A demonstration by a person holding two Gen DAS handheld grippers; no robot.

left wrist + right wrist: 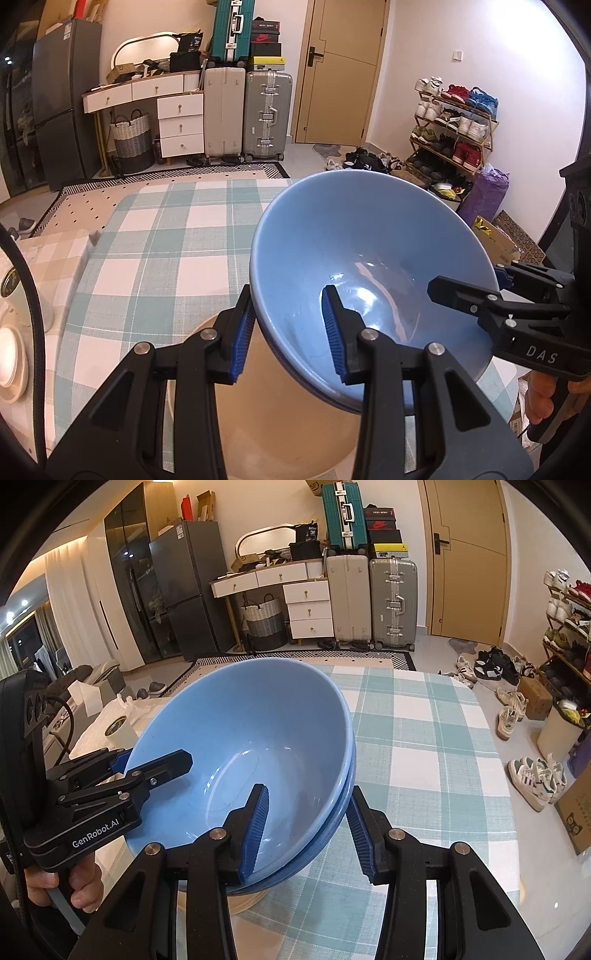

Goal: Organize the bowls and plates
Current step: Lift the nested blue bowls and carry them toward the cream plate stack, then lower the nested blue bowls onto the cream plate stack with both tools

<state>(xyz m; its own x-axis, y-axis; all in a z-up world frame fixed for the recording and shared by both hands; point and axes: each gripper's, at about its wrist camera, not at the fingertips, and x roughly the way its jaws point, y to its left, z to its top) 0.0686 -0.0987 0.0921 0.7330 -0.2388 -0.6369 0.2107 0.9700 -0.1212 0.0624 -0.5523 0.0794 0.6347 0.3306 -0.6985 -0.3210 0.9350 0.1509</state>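
Observation:
Two light blue bowls (362, 258) (240, 738), nested one in the other, hang tilted above the table. My left gripper (290, 325) is shut on their near rim, one blue pad inside and one outside. In the left wrist view my right gripper (465, 282) clamps the rim on the right side. In the right wrist view my right gripper (308, 830) is shut on the double rim, and my left gripper (155, 762) grips the rim on the left. A beige plate (277, 424) (243, 901) lies on the table under the bowls.
The table wears a green and white checked cloth (166, 240) (424, 738). A white dish (9, 365) and a white cup (11, 288) (118, 733) stand at its left end. Shoes (532, 779), a shoe rack (450, 125) and cardboard boxes crowd the floor on the right.

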